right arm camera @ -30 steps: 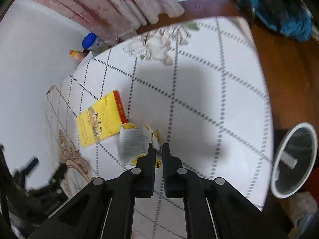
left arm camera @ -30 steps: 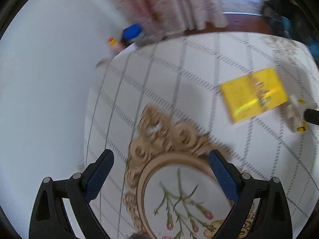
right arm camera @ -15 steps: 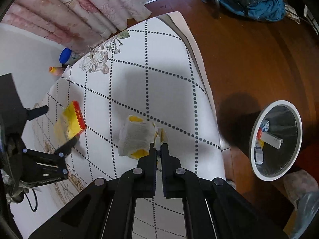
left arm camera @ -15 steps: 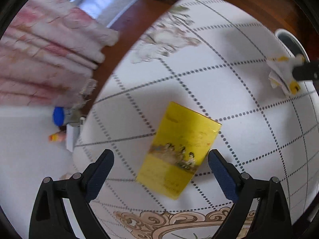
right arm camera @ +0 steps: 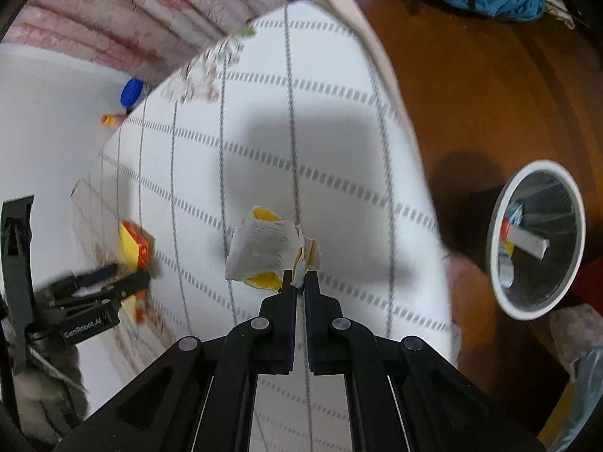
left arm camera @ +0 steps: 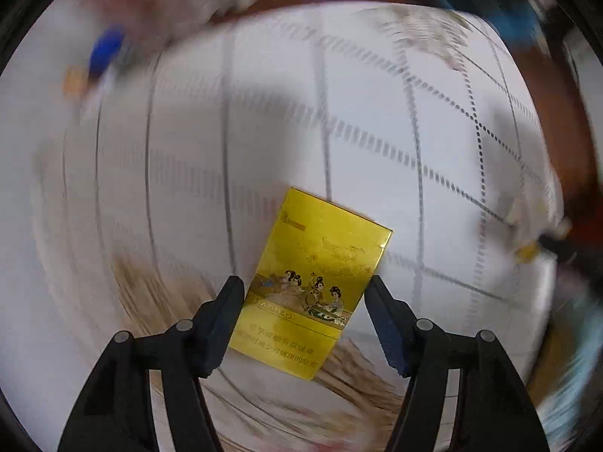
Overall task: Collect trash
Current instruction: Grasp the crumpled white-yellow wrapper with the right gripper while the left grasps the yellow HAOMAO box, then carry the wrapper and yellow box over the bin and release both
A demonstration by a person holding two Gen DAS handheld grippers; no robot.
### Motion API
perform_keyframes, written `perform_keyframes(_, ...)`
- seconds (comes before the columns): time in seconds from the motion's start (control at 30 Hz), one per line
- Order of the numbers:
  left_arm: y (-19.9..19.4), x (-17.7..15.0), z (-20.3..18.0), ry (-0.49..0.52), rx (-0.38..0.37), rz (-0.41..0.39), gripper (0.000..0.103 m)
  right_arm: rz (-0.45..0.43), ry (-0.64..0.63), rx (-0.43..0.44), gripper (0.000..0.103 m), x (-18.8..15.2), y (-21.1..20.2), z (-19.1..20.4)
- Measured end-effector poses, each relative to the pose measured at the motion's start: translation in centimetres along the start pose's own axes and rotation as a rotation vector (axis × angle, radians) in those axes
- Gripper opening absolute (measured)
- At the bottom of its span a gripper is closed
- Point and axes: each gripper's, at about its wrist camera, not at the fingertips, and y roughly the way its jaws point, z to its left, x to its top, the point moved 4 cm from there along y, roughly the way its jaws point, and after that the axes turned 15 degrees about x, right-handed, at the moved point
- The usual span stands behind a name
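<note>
A flat yellow box (left arm camera: 312, 282) with a picture of figures sits between the fingers of my left gripper (left arm camera: 303, 290), which is shut on its two long edges just above the white dotted tablecloth (left arm camera: 264, 132). The box stays sharp while the cloth behind it is blurred. In the right wrist view my right gripper (right arm camera: 299, 280) is shut on a crumpled white and yellow wrapper (right arm camera: 264, 248), held above the table. The left gripper (right arm camera: 124, 282) with the yellow box (right arm camera: 132, 245) shows at the left there.
A round white-rimmed trash bin (right arm camera: 539, 165) with some rubbish inside stands on the brown wooden floor (right arm camera: 471, 94) to the right of the table edge. A blue-capped bottle (right arm camera: 132, 92) and an orange-capped item (right arm camera: 109, 119) stand at the far corner by the curtain (right arm camera: 150, 7).
My left gripper has come down over the yellow box and narrowed its fingers onto it. My right gripper has carried the wrapper higher and toward the table's right side.
</note>
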Motion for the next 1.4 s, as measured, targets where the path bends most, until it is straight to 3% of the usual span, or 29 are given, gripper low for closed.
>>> perform_keyframes(0.1,0.9,-2.8,0.7,-0.132,0.006,0.020,0.063,0.034,0.011,0.036,0.005,-1.0,0.7,0.1)
perform_keyframes(0.17,1.5,-3.4,0.7,-0.167,0.011,0.016,0.064,0.036,0.028,0.056,0.010,-1.1,0.9,0.0)
perform_keyframes(0.23,1.8,-3.6,0.4,-0.161,0.033,-0.010,0.066,0.013,0.033,0.051,0.042,-1.1,0.7,-0.2)
perform_keyframes(0.27,1.7,-3.7,0.1,-0.152,0.050,-0.021,0.068,-0.006,0.039,0.055,0.045,-1.0,0.5,-0.3)
perform_keyframes(0.5,1.4,-4.4,-0.3,-0.131,0.057,-0.057,0.067,-0.078,0.032,0.045,0.044,-0.5,1.4,0.5)
perform_keyframes(0.6,1.1,-5.5,-0.5,-0.142,0.046,-0.065,0.060,-0.071,-0.011,0.017,0.015,-0.6,2.2,1.4)
perform_keyframes(0.7,0.6,-6.3,-0.7,-0.140,0.060,-0.072,0.060,-0.089,-0.041,-0.030,0.013,-0.7,2.3,2.1)
perform_keyframes(0.9,-1.3,-7.0,-0.8,-0.137,0.124,-0.118,0.059,-0.112,-0.051,-0.028,0.011,-1.2,1.1,2.4)
perform_keyframes(1.17,-10.3,-8.1,-3.1,-0.170,0.135,-0.244,0.059,-0.204,-0.038,0.027,0.011,-2.2,-6.3,1.5)
perform_keyframes(1.4,-17.1,-8.1,-8.5,-0.196,0.054,-0.310,0.059,-0.293,-0.019,-0.015,0.011,-3.8,-16.2,-3.6)
